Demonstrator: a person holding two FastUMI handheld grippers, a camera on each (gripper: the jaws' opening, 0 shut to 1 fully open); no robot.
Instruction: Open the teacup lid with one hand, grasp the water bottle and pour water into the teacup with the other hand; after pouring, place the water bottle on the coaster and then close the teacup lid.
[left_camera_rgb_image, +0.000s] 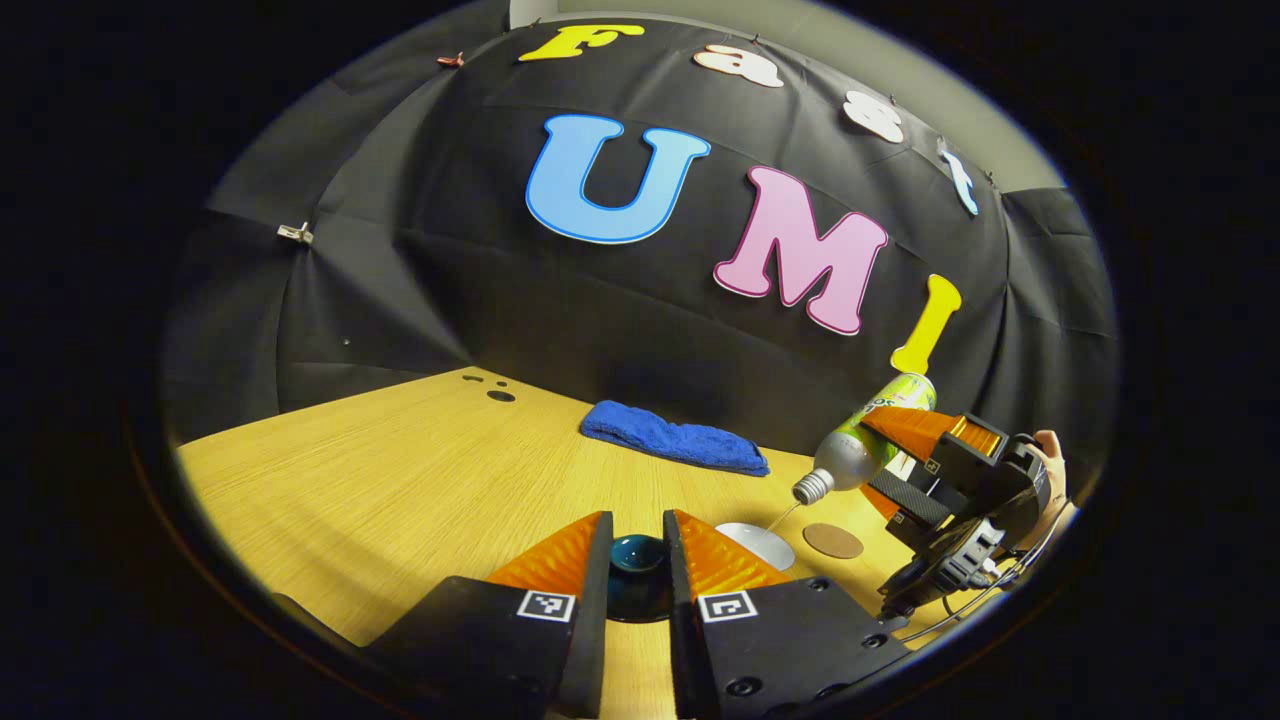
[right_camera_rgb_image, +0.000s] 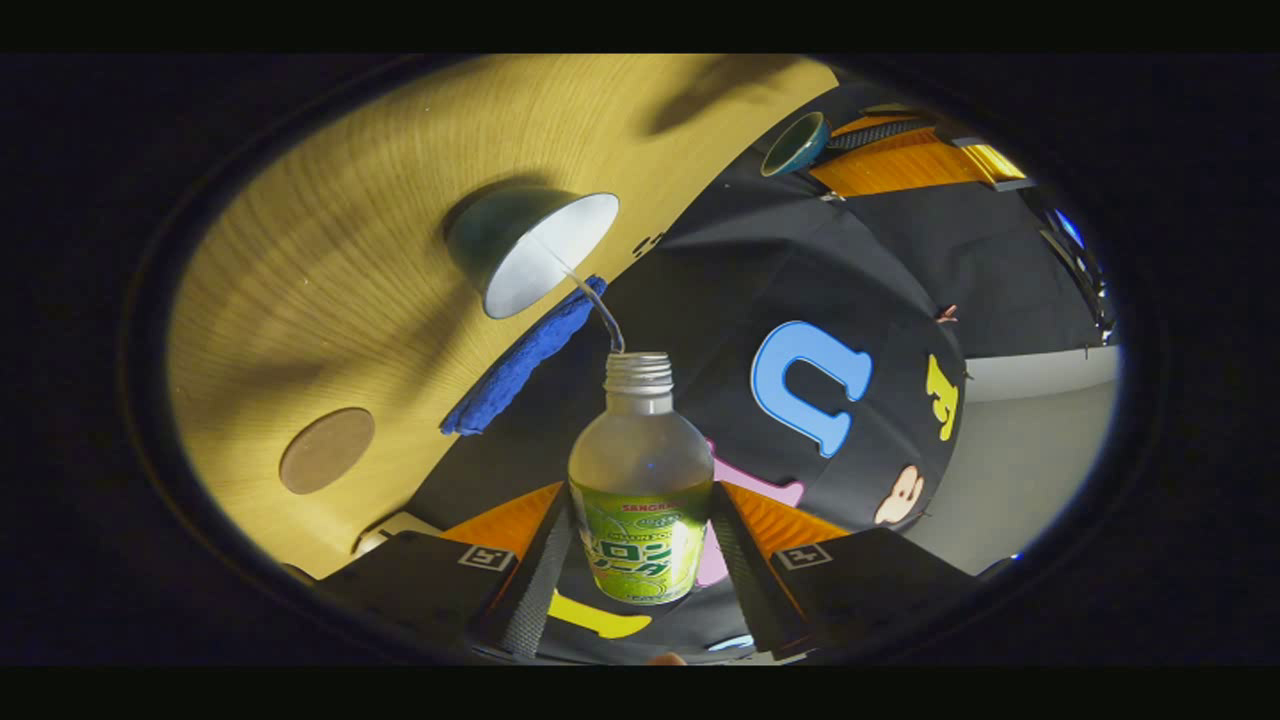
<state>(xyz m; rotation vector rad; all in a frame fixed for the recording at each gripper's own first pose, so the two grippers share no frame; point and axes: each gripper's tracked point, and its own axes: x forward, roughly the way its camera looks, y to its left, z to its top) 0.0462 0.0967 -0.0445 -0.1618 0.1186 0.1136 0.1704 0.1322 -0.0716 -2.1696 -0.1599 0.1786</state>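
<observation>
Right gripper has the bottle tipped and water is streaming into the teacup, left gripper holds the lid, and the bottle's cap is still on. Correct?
Not quite: the bottle has no cap; its threaded mouth is open, as the right gripper view shows. The rest stands: the right gripper tips it, water streams into the teacup, and the left gripper holds the lid.

Landmark = teacup (left_camera_rgb_image: 757, 543). Above it: tilted water bottle (left_camera_rgb_image: 868, 440) + right gripper (left_camera_rgb_image: 905, 462) block top access. Just right of cup: coaster (left_camera_rgb_image: 832, 541), flat, bare. Behind cup: blue towel (left_camera_rgb_image: 674, 445), low. Left of cup: left gripper (left_camera_rgb_image: 638, 553) w/ lid (left_camera_rgb_image: 638, 556); beyond, open tabletop (left_camera_rgb_image: 380, 480).
</observation>
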